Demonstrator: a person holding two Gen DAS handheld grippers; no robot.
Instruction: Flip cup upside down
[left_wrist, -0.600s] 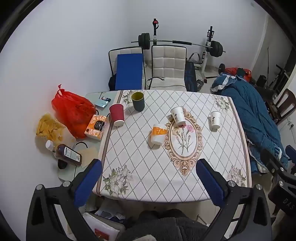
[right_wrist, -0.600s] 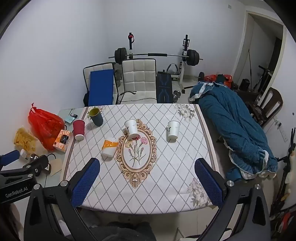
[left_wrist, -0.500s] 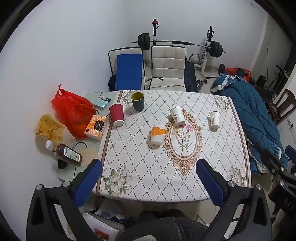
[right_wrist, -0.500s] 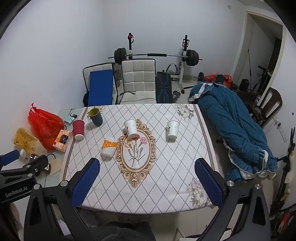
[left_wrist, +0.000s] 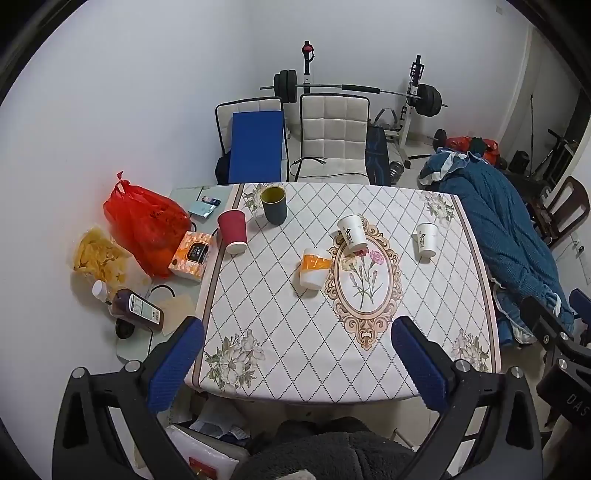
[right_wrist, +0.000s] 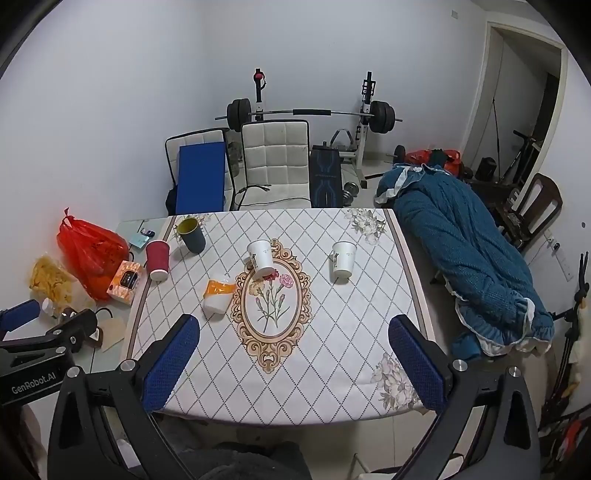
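Several cups stand on the patterned tablecloth (left_wrist: 280, 332). A dark teal mug (left_wrist: 274, 205) (right_wrist: 191, 235) stands upright with its yellow inside showing. A red paper cup (left_wrist: 232, 231) (right_wrist: 158, 259), a white-and-orange cup (left_wrist: 314, 267) (right_wrist: 218, 296) and two white paper cups (left_wrist: 352, 233) (left_wrist: 426, 240) (right_wrist: 260, 258) (right_wrist: 343, 259) rest mouth down. My left gripper (left_wrist: 297, 365) and right gripper (right_wrist: 293, 365) are both open and empty, held high over the table's near edge, far from every cup.
A red plastic bag (left_wrist: 147, 221), an orange box (left_wrist: 192, 254), a sauce bottle (left_wrist: 135, 308) and a chip bag (left_wrist: 98, 254) lie on the glass strip left of the cloth. Two chairs (left_wrist: 334, 136) and a barbell rack stand behind. A blue blanket (right_wrist: 465, 254) lies right.
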